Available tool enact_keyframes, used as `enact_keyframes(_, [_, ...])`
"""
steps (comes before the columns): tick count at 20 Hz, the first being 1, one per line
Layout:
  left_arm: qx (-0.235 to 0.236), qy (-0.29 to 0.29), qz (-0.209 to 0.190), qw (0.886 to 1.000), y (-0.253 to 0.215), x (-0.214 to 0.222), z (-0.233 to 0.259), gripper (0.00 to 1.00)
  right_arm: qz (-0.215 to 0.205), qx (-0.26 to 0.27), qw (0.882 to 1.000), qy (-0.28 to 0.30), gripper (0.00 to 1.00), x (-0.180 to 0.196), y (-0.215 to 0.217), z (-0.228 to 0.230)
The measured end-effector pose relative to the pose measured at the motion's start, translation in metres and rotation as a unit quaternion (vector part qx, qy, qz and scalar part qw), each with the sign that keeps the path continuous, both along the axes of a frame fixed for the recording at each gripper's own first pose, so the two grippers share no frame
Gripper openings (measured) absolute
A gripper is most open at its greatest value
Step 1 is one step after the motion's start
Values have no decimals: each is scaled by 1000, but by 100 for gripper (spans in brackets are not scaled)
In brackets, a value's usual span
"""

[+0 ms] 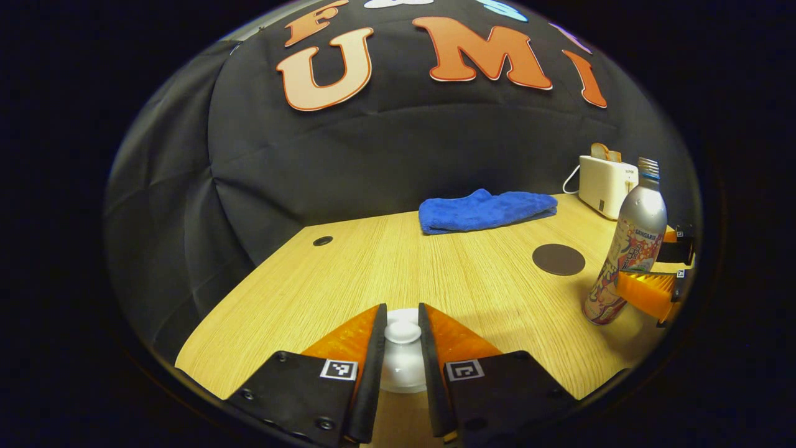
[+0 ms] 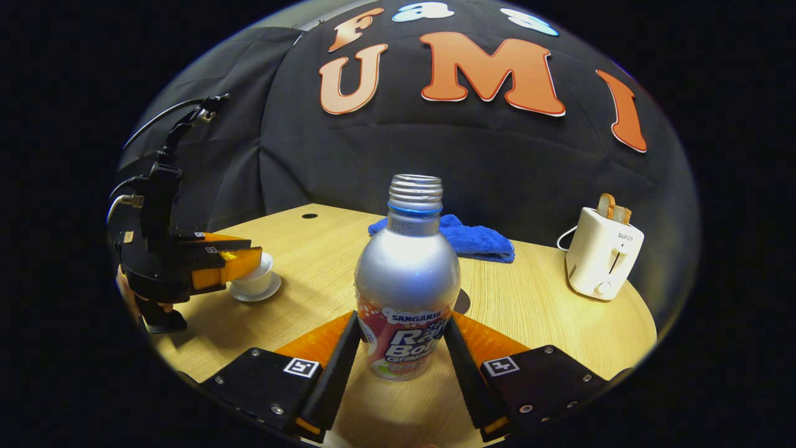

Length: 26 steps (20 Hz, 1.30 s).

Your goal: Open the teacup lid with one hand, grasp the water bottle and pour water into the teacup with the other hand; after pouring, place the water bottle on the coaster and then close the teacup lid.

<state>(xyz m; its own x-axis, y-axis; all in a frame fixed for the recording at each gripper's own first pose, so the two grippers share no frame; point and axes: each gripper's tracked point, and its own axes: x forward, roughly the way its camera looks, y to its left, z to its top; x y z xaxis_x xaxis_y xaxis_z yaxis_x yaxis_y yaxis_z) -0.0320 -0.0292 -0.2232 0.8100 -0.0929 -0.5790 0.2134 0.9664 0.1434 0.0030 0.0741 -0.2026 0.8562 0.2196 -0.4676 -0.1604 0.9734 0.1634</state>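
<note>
The water bottle (image 2: 407, 283) stands upright on the wooden table (image 1: 435, 267), long axis vertical, its uncapped threaded mouth pointing up. The right gripper (image 2: 403, 348) has both fingers pressed against the bottle's lower body. The left gripper (image 1: 403, 336) is closed to a narrow gap around the knob of the teacup lid (image 1: 403, 331), touching it on both sides. The dark round coaster (image 1: 558, 259) lies just beside the bottle, before a blue towel (image 1: 487, 210) and a white toaster (image 2: 603, 252).

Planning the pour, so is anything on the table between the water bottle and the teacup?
Nothing visible: bare wood lies between the water bottle and the teacup. The blue towel sits farther back.
</note>
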Motion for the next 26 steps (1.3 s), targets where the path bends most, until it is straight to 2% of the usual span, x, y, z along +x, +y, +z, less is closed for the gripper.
enact_keyframes(6, [-23, -27, 10, 999, -2, 8, 7, 37, 0, -1, 1000, 1, 81, 1, 0, 0])
enact_keyframes(7, [-25, -31, 8, 999, -4, 6, 9, 31, 0, -1, 1000, 1, 81, 1, 0, 0])
enact_keyframes(9, [-30, -34, 8, 999, -5, 6, 12, 27, 0, -3, 1000, 1, 81, 1, 0, 0])
enact_keyframes(10, [-29, -37, 9, 999, -3, 5, 14, 30, 0, -4, 1000, 1, 81, 1, 0, 0])
enact_keyframes(19, [-10, -103, 31, 994, 20, 12, 48, 30, 0, -6, 1000, 0, 81, 3, 1, 0])
enact_keyframes(21, [-7, -109, 33, 993, 23, 13, 51, 30, 1, -9, 1000, -2, 81, 2, 1, 0])
enact_keyframes(22, [-6, -111, 34, 993, 24, 12, 53, 27, 2, -10, 1000, -2, 81, 2, 1, 0])
enact_keyframes(23, [-6, -112, 36, 993, 26, 12, 54, 30, 2, -11, 1000, -2, 81, 2, 1, 1])
enact_keyframes(24, [-7, -113, 36, 993, 27, 11, 55, 27, 2, -12, 1000, -2, 81, 2, 1, 1])
enact_keyframes(26, [-8, -114, 37, 993, 28, 11, 56, 30, 3, -13, 1000, -3, 81, 2, 2, 1])
